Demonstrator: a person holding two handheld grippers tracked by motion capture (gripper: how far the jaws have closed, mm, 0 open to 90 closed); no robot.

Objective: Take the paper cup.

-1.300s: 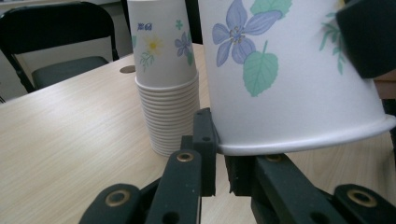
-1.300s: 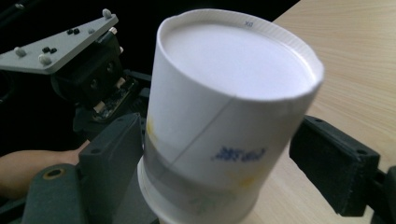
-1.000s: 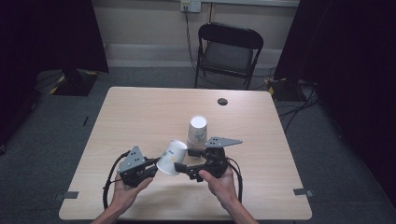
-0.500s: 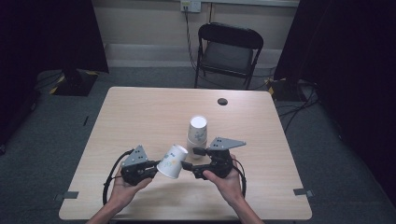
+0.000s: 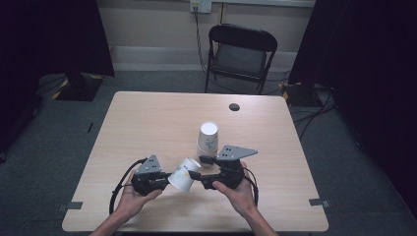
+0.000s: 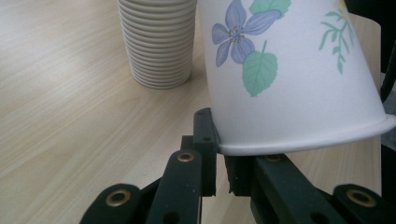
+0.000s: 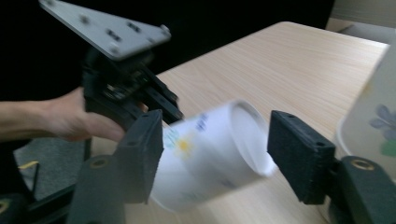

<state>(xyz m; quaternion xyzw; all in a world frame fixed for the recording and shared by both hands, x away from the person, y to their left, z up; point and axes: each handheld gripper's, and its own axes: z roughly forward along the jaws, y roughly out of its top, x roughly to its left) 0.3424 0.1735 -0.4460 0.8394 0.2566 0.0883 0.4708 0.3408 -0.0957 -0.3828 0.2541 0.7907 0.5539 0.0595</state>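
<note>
A white paper cup (image 5: 184,174) with a flower print lies on its side in the air between my two grippers, near the table's front edge. My left gripper (image 5: 169,178) is shut on the cup's rim (image 6: 299,142), one jaw inside and one outside (image 6: 222,158). My right gripper (image 5: 200,168) faces it from the right. Its jaws have just been closing and stand on either side of the cup's base end (image 7: 205,140), with a gap still showing at one pad (image 7: 299,149). A stack of upturned cups (image 5: 208,138) stands just behind.
The wooden table (image 5: 147,123) carries a small dark round thing (image 5: 234,106) at its far edge. A black folding chair (image 5: 241,54) stands beyond the table. The stack sits close by my right gripper (image 7: 223,144), at that view's right edge (image 7: 373,121).
The right gripper's jaws have narrowed around the cup's base end. The cup, still pinched by the left gripper, has dipped slightly; both hands have stayed about where they were.
</note>
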